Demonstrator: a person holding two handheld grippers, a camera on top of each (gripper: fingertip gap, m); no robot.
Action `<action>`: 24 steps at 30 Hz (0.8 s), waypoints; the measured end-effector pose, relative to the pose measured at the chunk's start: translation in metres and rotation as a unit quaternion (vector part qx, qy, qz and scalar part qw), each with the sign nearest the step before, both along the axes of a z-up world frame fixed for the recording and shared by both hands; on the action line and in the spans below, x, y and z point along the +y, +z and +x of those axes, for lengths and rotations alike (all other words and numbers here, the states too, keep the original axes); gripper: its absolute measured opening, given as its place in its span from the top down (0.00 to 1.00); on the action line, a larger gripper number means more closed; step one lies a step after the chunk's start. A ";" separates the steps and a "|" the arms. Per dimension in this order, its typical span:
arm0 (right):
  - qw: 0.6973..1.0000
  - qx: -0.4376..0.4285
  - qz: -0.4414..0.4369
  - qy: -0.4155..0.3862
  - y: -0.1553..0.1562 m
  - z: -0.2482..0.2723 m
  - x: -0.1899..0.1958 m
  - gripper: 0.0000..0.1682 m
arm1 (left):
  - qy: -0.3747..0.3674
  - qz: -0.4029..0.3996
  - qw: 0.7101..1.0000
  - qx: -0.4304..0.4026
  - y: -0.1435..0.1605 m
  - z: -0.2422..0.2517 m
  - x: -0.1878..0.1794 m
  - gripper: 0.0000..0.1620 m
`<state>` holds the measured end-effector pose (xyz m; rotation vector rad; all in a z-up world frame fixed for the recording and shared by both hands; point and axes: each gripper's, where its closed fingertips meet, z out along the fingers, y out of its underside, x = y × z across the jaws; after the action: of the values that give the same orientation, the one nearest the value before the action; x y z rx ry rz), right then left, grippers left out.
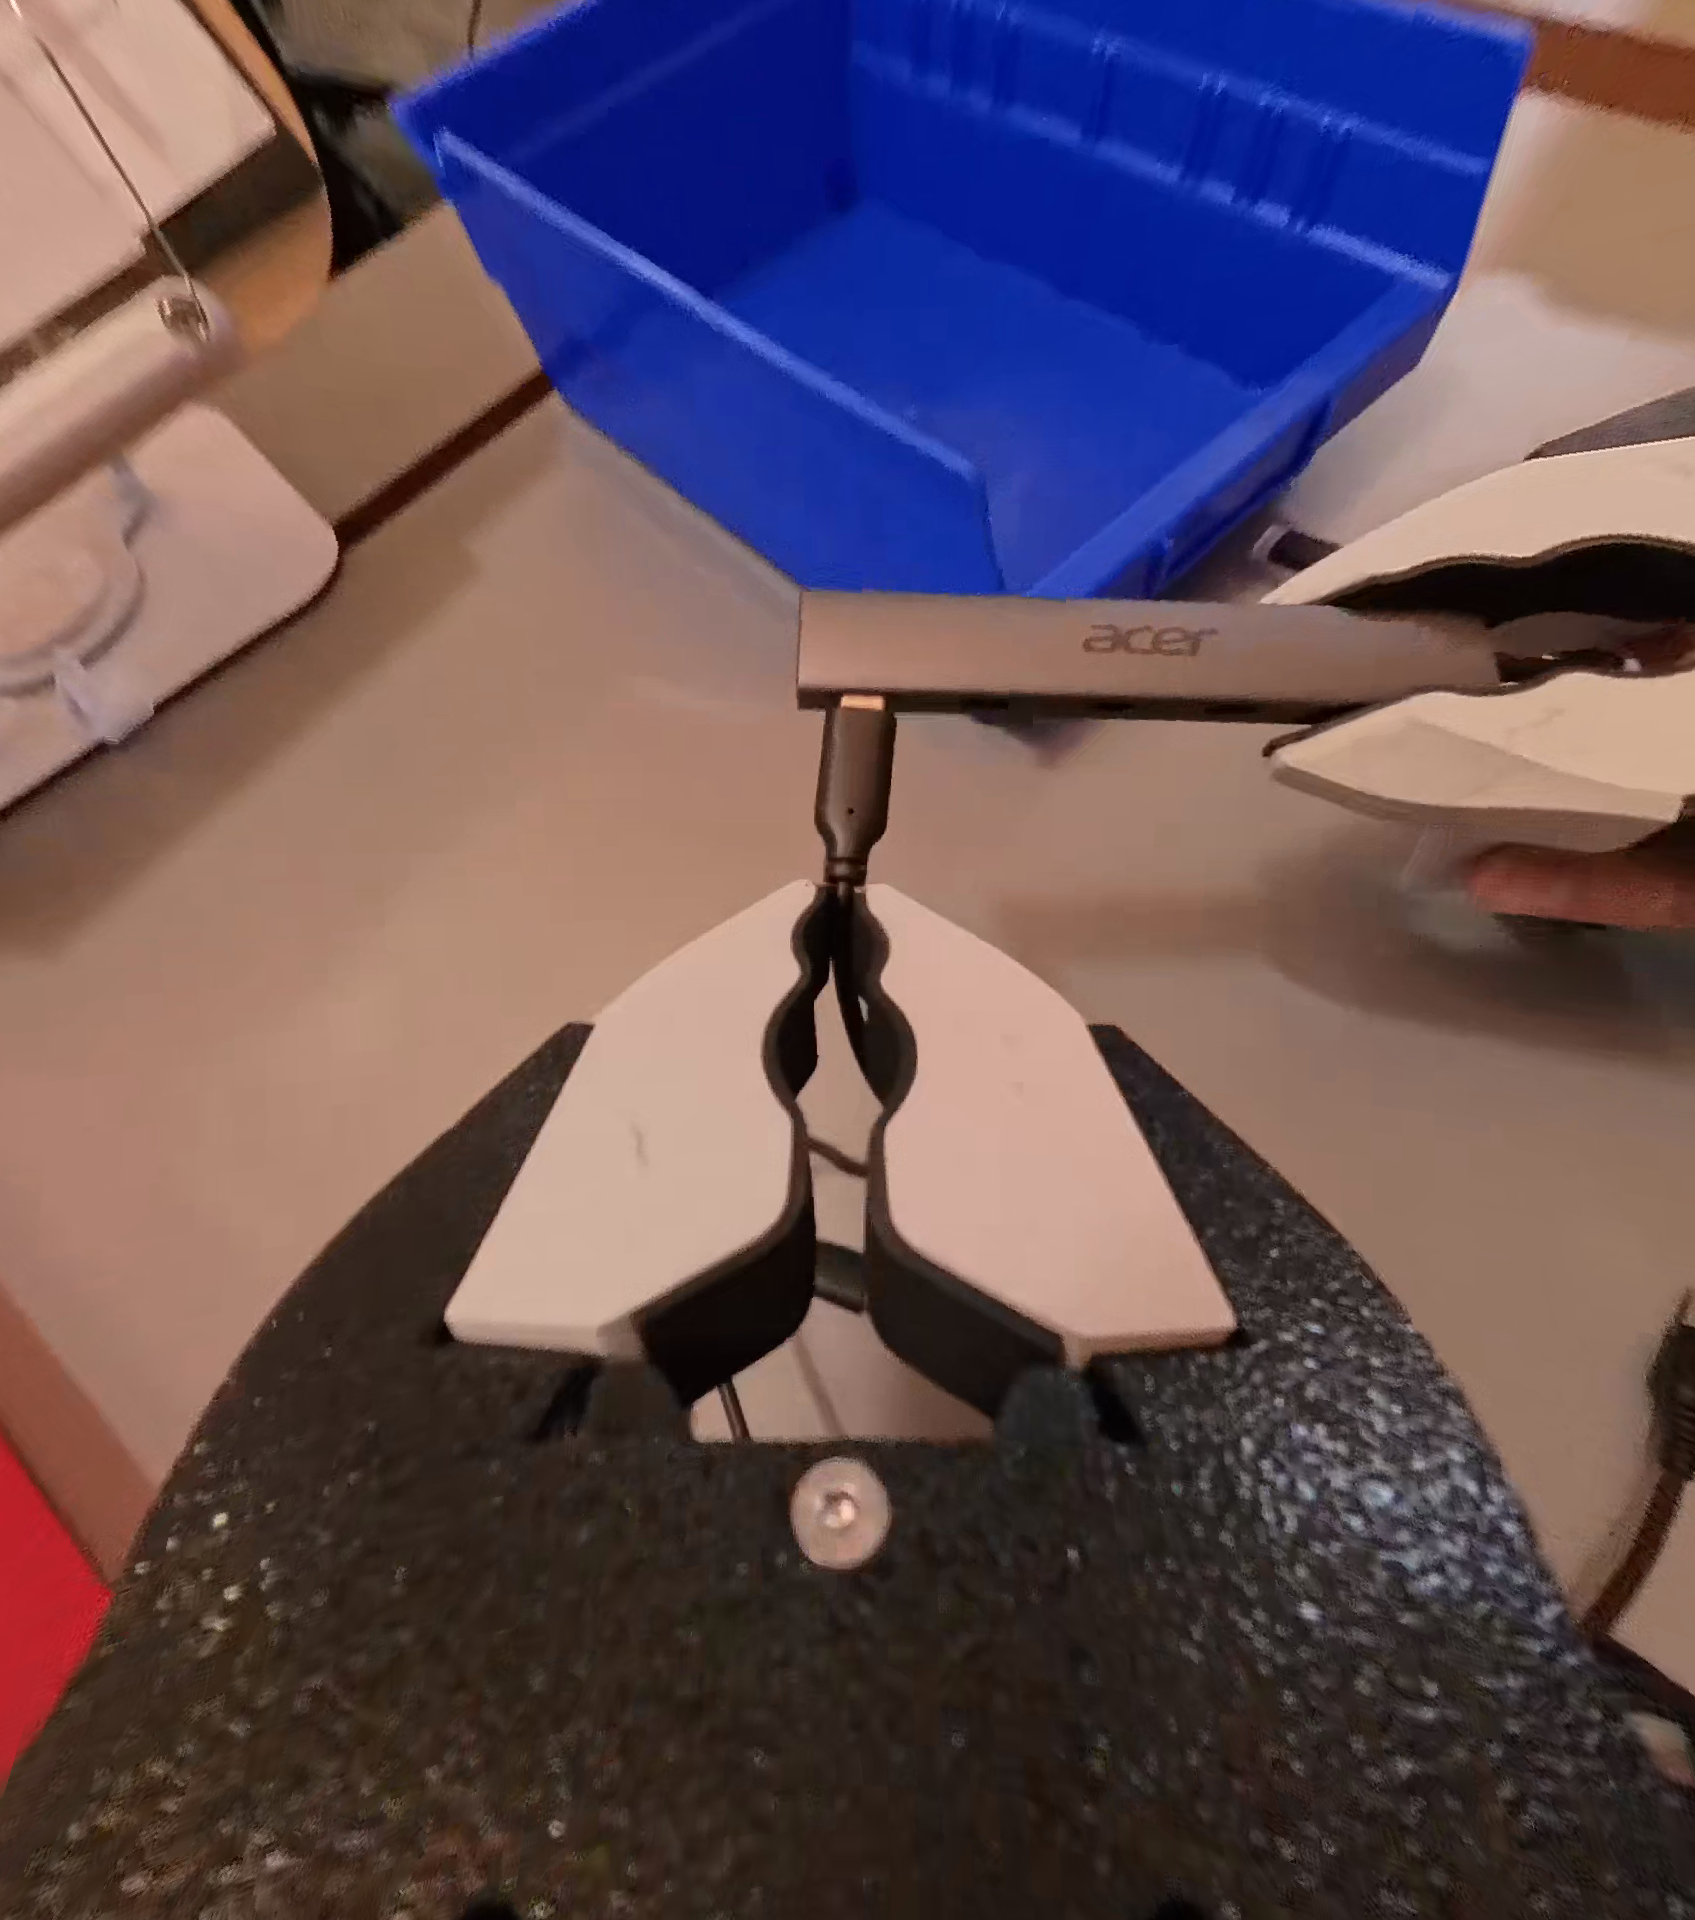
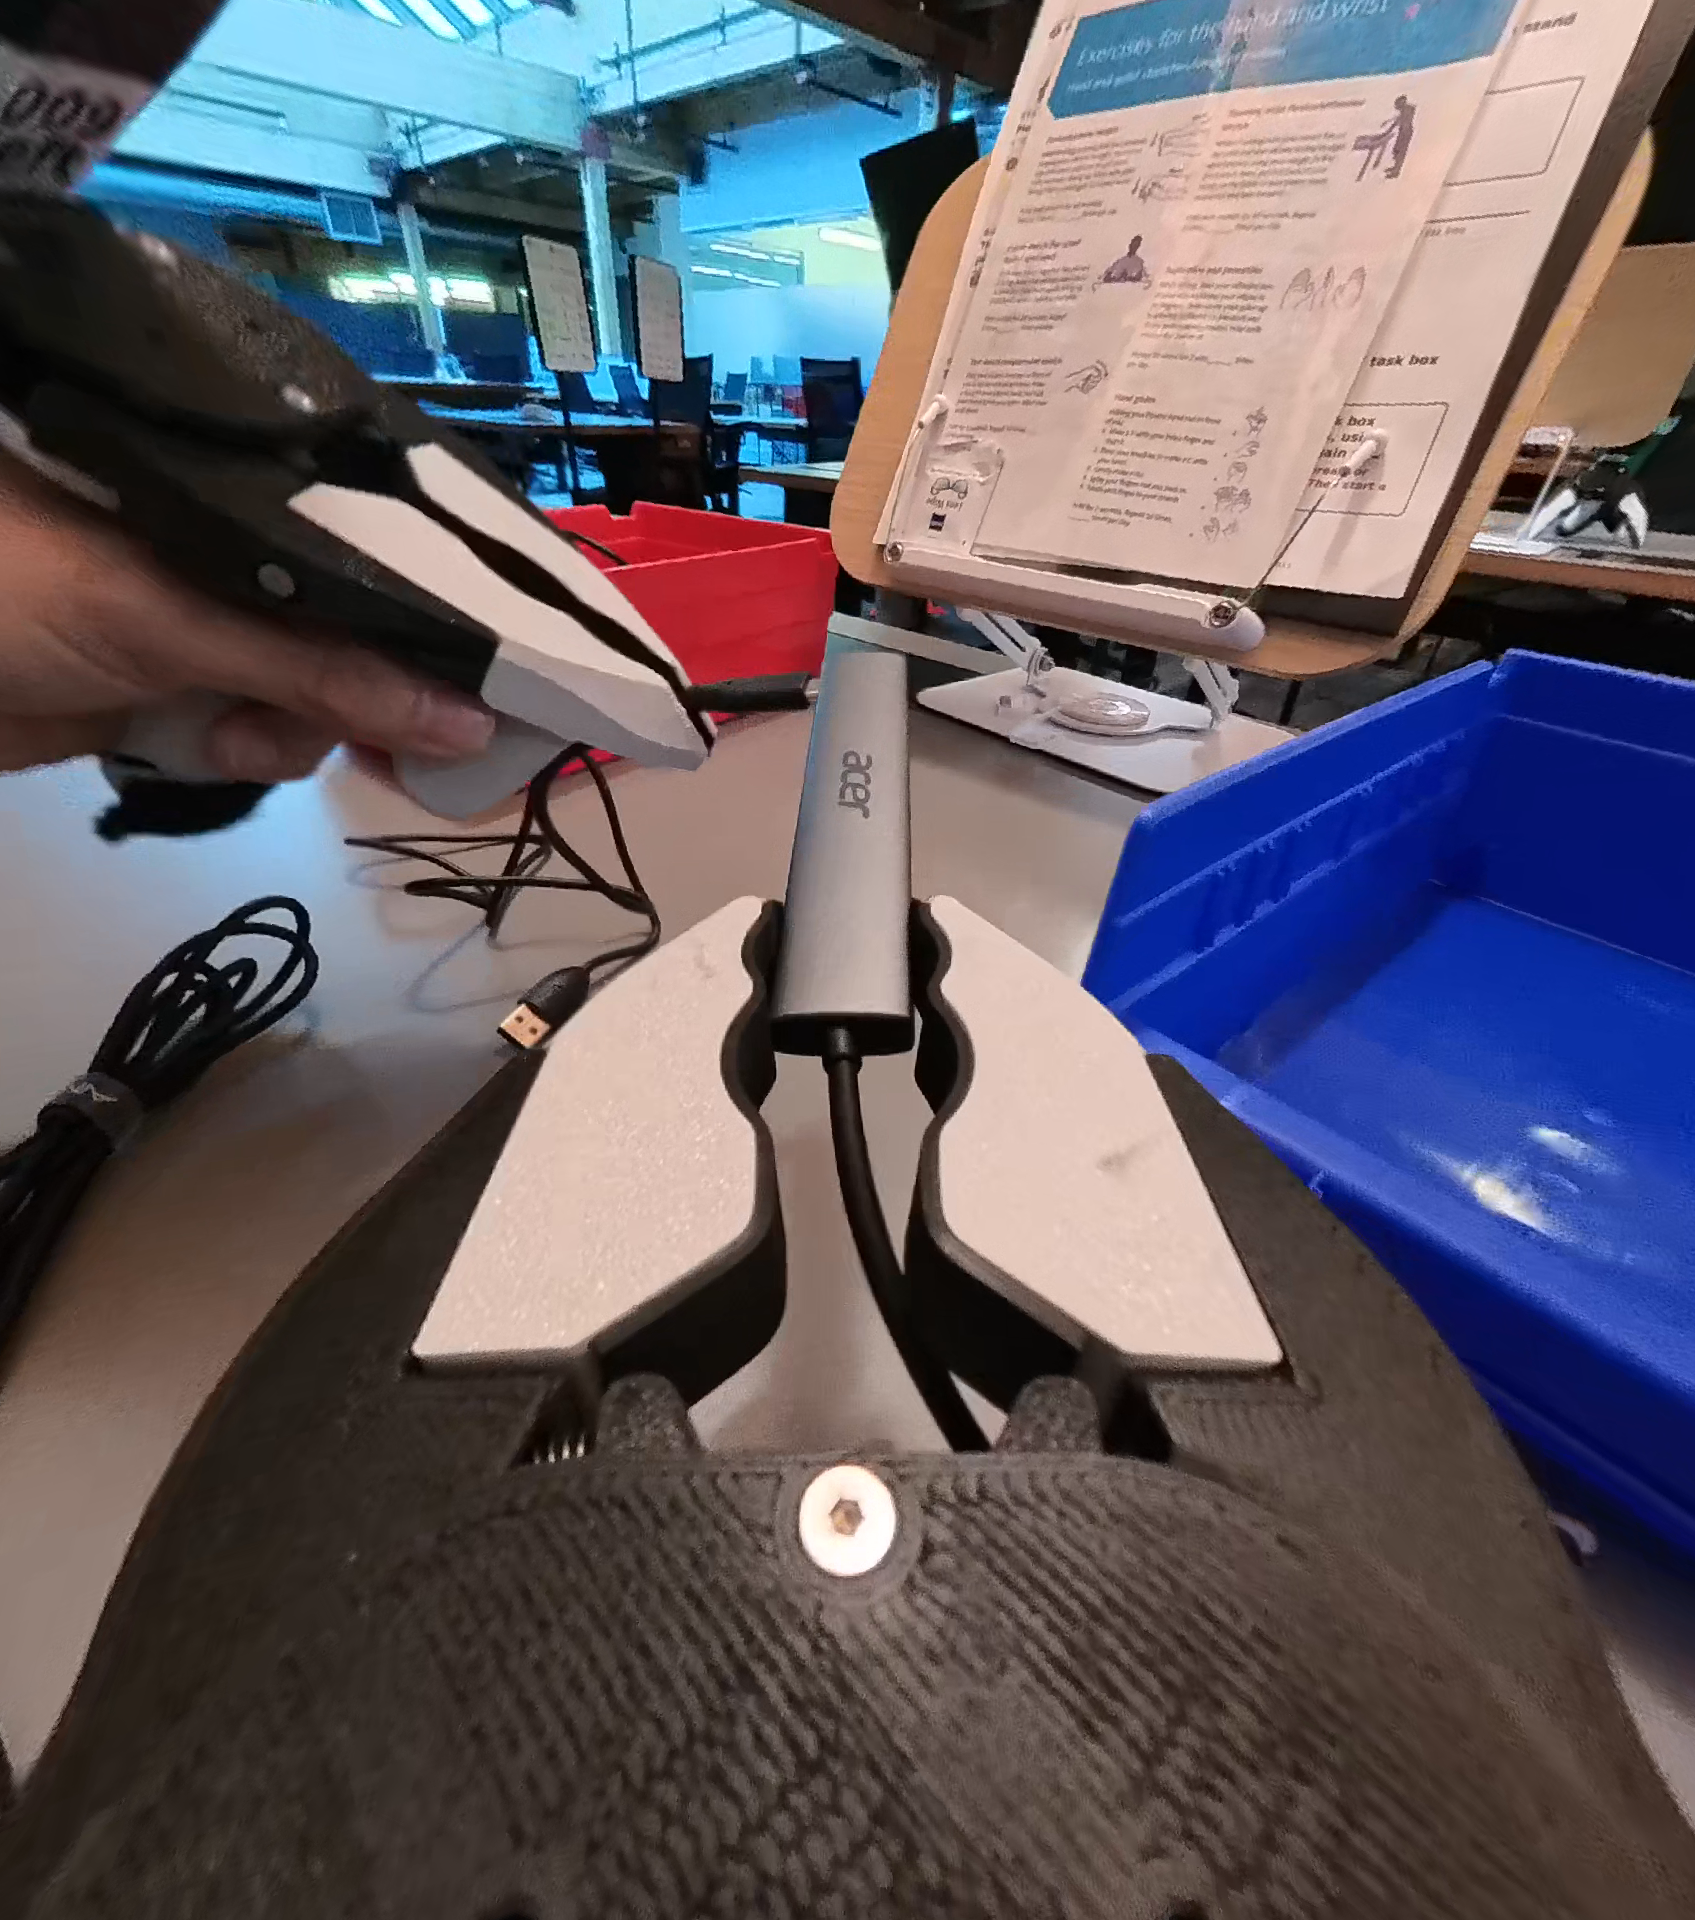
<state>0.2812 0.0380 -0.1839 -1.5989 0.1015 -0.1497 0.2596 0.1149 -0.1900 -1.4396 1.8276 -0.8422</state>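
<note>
A grey USB hub (image 1: pixel 1082 655) is held in the air in front of a blue bin (image 1: pixel 718 343). My left gripper (image 1: pixel 841 891) is shut on a black cable just behind its plug (image 1: pixel 858 779), which sits in a port on the hub's side near one end. My right gripper (image 1: pixel 1279 673) comes in from the right. In the right wrist view my right gripper (image 2: pixel 845 914) is shut on the hub (image 2: pixel 853 790) at its cable end, and the hub's own black cable (image 2: pixel 864 1174) runs back between the fingers. The left gripper (image 2: pixel 697 743), held by a hand, is at the hub's far end.
The blue bin (image 2: pixel 1342 831) stands at the right on the grey table. A red bin (image 2: pixel 718 592) and a document stand with papers (image 2: pixel 1186 312) are behind. A bundled black cable (image 2: pixel 147 1039) and a loose USB plug (image 2: pixel 536 1013) lie at the left. Spacing between my two grippers at the tips: around 9 centimeters.
</note>
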 end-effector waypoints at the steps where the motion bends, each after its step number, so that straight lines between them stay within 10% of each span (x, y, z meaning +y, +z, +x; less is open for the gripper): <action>1: 1.000 0.003 0.002 0.002 0.000 0.000 0.000 0.86 | -0.005 0.003 1.000 -0.020 0.002 0.001 0.000 0.97; 24: 1.000 -0.020 -0.010 0.014 -0.002 -0.007 0.002 0.86 | -0.030 -0.011 0.992 -0.122 0.003 0.011 -0.006 0.92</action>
<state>0.2737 0.0404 -0.1856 -1.6151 0.0467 -0.1605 0.2707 0.1089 -0.1869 -1.2399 1.6869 -1.0233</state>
